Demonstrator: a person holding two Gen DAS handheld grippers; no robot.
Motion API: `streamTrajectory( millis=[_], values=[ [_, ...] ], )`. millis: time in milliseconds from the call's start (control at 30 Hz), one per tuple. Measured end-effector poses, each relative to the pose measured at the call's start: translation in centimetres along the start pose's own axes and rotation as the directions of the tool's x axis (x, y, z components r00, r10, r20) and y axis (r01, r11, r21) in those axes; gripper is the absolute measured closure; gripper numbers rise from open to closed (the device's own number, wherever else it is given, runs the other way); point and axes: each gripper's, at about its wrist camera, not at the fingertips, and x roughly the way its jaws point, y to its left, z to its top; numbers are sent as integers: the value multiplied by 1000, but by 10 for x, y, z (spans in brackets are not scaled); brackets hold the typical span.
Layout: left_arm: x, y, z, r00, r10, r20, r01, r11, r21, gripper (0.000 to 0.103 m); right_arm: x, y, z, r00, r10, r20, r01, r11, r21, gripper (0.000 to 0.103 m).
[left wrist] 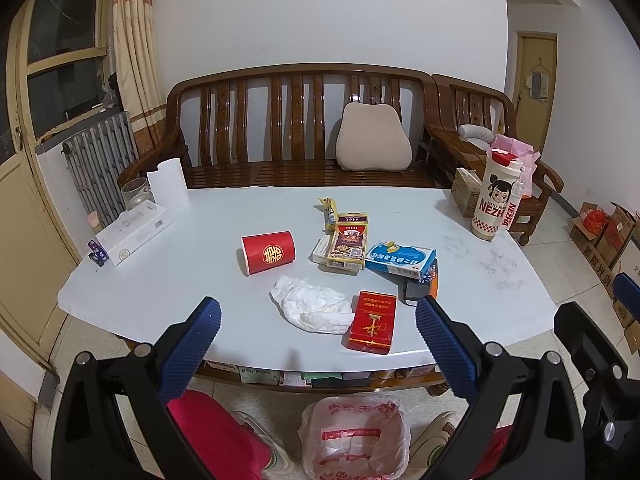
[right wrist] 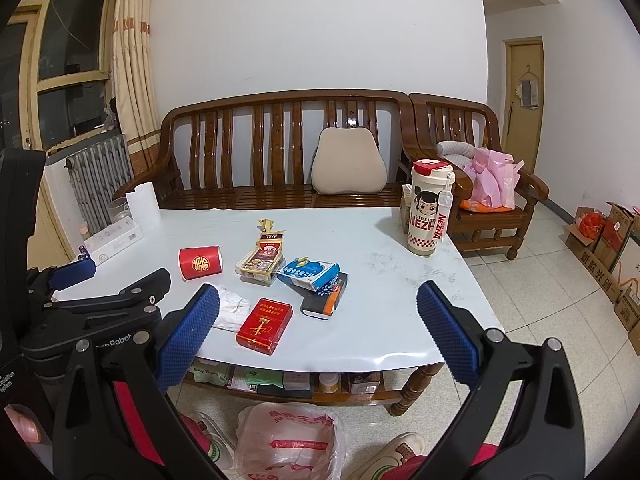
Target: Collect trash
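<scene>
On the white table lie a crumpled white tissue, a red cigarette pack, a tipped red paper cup, a yellow-red box and a blue-white box. A pink-printed plastic bag stands open on the floor below the table edge. My left gripper is open and empty, held before the tissue and red pack. My right gripper is open and empty, before the red pack; the tissue is partly hidden behind its left finger. The bag shows below.
A tall Nezha-print bottle stands at the table's far right. A paper roll, a white box and a metal cup sit far left. A wooden bench is behind. Cartons line the right floor.
</scene>
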Motion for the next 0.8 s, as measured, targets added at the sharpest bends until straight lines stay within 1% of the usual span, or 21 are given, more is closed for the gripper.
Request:
streamTrajectory(
  millis=[300,333,433,500,600,700,767,800],
  values=[
    [2,1,0,1000,2,-3,-2,1000,4,7,5,3,-3,1000,5,-8,-5,1000,6,6],
    [3,2,0,1000,2,-6,-2,1000,4,7,5,6,-4,1000,5,-10,-5,1000,7,6],
    [8,4,2,1000,0,-16,0,1000,8,7,12,-5,-3,1000,10,-18,-10,1000,11,6],
    [14,7,4,999,-22,-40,22,1000,6,7,17,-8,-2,1000,14,-23,-13,1000,9,6],
    [29,18,7,989,-115,-96,115,993,-7,7,22,-12,0,999,44,-24,-45,999,-9,6],
    [46,29,13,976,-138,-167,138,990,-12,7,30,-22,10,995,91,-35,-92,995,-31,6],
    [58,37,20,961,-163,-224,164,986,-11,7,39,-31,21,991,124,-53,-126,992,-33,6],
    [64,42,25,949,-186,-256,189,982,-16,7,42,-36,26,990,132,-51,-134,991,-31,6]
  ],
)
